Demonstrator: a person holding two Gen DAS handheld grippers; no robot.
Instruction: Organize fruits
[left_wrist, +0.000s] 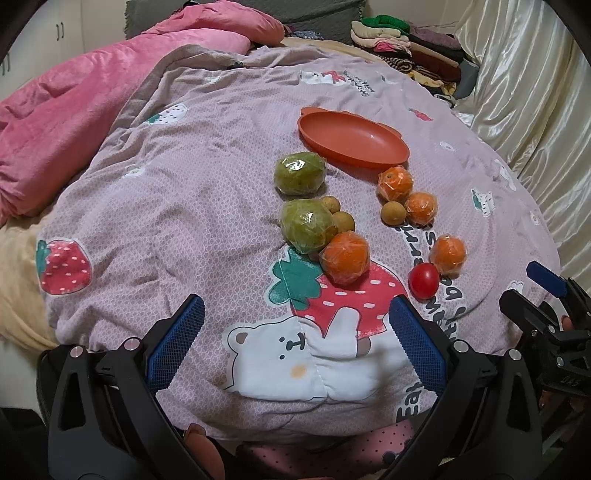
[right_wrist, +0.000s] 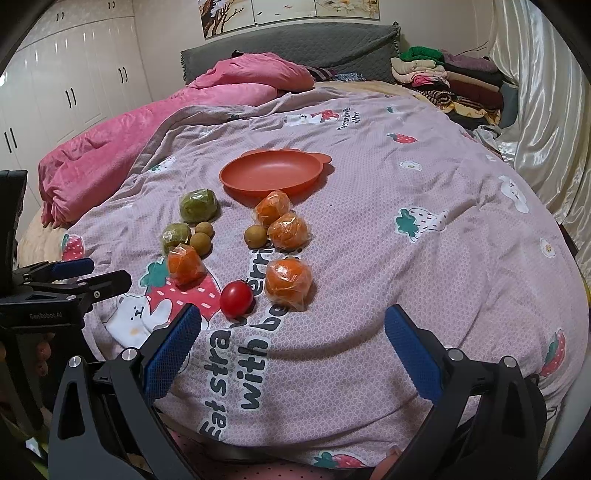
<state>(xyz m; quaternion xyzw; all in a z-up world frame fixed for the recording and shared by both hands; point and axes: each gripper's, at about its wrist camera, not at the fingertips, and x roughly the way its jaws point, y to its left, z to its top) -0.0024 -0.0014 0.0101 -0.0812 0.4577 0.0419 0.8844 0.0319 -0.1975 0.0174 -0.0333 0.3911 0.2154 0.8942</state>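
Both grippers, left (left_wrist: 297, 325) and right (right_wrist: 293, 332), level above quilt (right_wrist: 369, 229), jaws spread, empty.

Two low wrist views side by side, facing up the bed (left_wrist: 207, 206), sharing the fruit spread.

Quilt (right_wrist: 369, 229) reads "Eat strawberries with bear"; left tongs (right_wrist: 79, 275) body, "GenRobot AI".

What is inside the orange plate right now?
Nothing: the orange plate shows only its bare inside in both views. All the fruit lies on the blanket in front of it. What lies under the plate is hidden.
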